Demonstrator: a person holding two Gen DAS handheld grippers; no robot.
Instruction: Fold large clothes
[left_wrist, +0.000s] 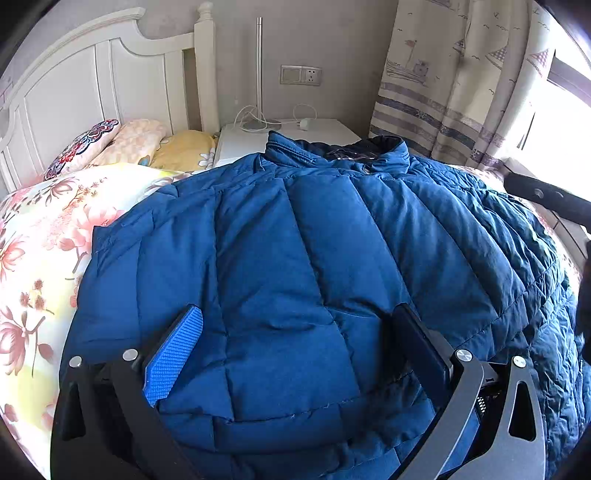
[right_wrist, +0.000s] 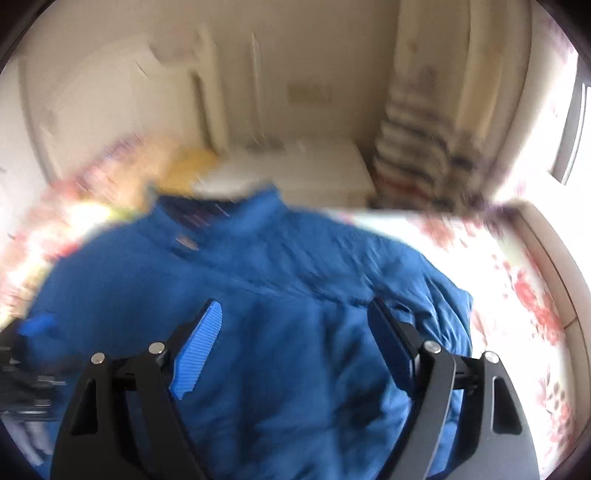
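On the flowered bed (left_wrist: 44, 236) lies a blue padded jacket (left_wrist: 295, 240), collar away; left tool (left_wrist: 295, 354) and right tool (right_wrist: 295, 347) gape apart above it. It looks soft, bulky and slippery, best gripped at hem or sleeve edges.

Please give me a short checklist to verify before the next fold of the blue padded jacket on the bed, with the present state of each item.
1. Blue padded jacket lies spread on the floral bedspread, collar toward the nightstand: ok.
2. Left gripper is open, its pads to either side of a bulge of the jacket's padding: ok. Whether the pads press the fabric: cannot tell.
3. Right gripper is open, above the jacket, holding nothing: ok.
4. Right wrist view is sharp enough to aim a grasp: not ok, it is blurred.
5. Jacket's right sleeve already folded in: cannot tell.
6. Nothing lies on top of the jacket: ok.
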